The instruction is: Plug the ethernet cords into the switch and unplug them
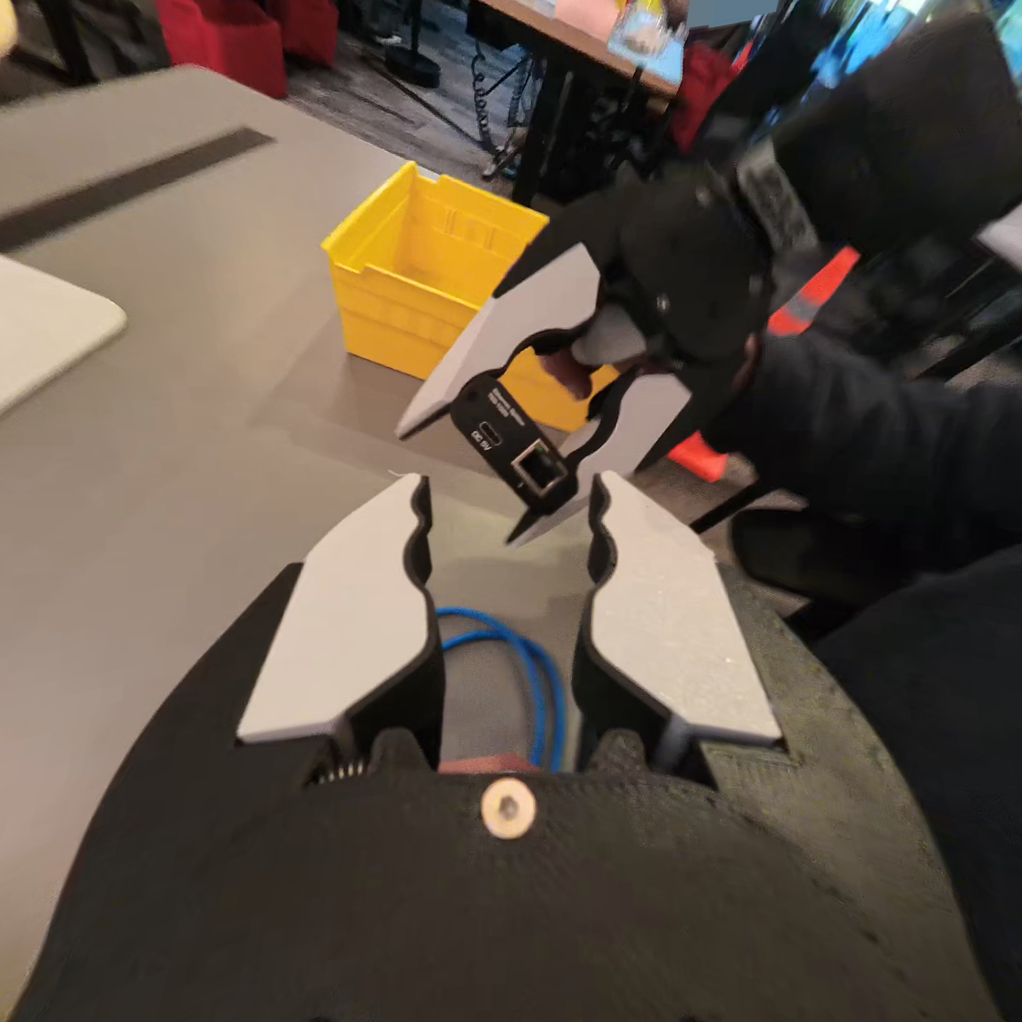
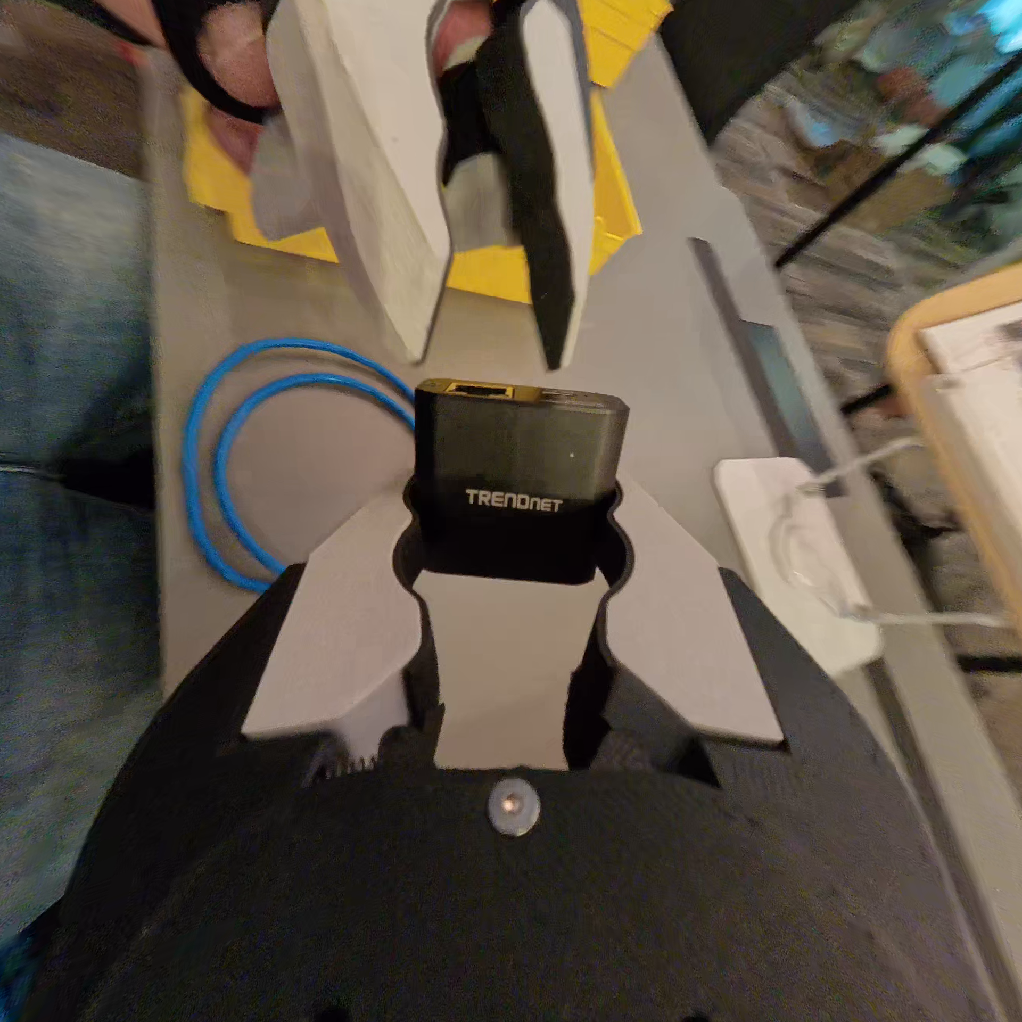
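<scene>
My right gripper (image 2: 514, 498) is shut on the black switch (image 2: 520, 442) and holds it above the grey table (image 2: 309, 442). The switch's port end points away, toward my left gripper (image 2: 486, 356). In the left wrist view the switch (image 1: 511, 442) sits between the right gripper's (image 1: 458, 486) fingers, with an empty port facing me. My left gripper (image 1: 511, 484) is open and empty, just short of the switch. A blue ethernet cord (image 1: 520, 652) lies coiled on the table under it. The cord also shows in the right wrist view (image 2: 221, 442), with its plugs hidden.
A yellow bin (image 1: 426, 276) stands on the table behind the grippers, also in the right wrist view (image 2: 486, 276). A white flat device (image 2: 791, 558) with a thin cable lies near the table's right edge. A dark strip (image 1: 127, 182) crosses the tabletop. A black sleeve (image 1: 857, 431) holds the right gripper. My hands' fingertips stand some 5 cm from each other.
</scene>
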A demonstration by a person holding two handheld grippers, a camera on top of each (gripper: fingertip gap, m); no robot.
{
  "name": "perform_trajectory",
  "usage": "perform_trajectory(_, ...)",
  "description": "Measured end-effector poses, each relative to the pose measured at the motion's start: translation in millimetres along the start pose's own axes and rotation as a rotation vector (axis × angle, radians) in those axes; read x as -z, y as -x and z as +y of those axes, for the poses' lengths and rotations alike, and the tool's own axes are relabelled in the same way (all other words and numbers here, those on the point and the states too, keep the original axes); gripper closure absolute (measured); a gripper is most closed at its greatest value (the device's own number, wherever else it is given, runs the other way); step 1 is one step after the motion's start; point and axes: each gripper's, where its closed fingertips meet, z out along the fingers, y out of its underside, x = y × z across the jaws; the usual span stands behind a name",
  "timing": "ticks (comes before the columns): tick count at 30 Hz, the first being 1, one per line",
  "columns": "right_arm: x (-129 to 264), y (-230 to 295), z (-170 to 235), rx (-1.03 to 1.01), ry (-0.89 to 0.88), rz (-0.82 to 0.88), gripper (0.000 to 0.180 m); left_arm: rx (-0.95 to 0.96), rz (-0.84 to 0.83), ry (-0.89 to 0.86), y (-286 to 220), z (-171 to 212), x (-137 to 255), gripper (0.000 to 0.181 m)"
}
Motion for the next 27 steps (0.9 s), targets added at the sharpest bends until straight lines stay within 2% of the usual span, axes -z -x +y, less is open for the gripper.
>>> perform_trajectory(2, 2.4, 3.0, 1.0, -0.036, -0.014, -0.089, 0.119, -0.141, -0.052, 0.028, 0.2, 1.1, 3.6, 0.114)
perform_trajectory(5, 3.9, 14.9, 0.4, -0.057, -0.017, -0.250, 0.119, -0.323, -0.114, 0.120, -0.8, 13.3, -2.2, 0.105)
perform_trajectory(10, 2.2, 36.0, 2.4, -0.023, 0.039, -0.424, 0.119, -0.364, -0.093, 0.131, -9.0, 21.9, -17.7, 0.105)
perform_trajectory(13, 0.2, 46.6, 2.3, -0.007, 0.061, -0.490, 0.119, -0.337, -0.053, 0.115, -14.0, 26.7, -24.0, 0.118)
perform_trajectory(16, -2.2, 50.4, 6.8, 0.008, 0.096, -0.515, 0.119, -0.338, -0.070, 0.113, -12.2, 32.3, -26.0, 0.119)
perform_trajectory(19, -1.8, 48.6, 0.2, -0.008, 0.065, -0.510, 0.119, -0.318, -0.067, 0.035, -13.5, 24.8, -22.2, 0.119)
perform_trajectory(27, -0.3, 44.5, -3.7, -0.033, 0.068, -0.478, 0.117, -0.323, -0.081, -0.025, -15.3, 16.2, -18.9, 0.119)
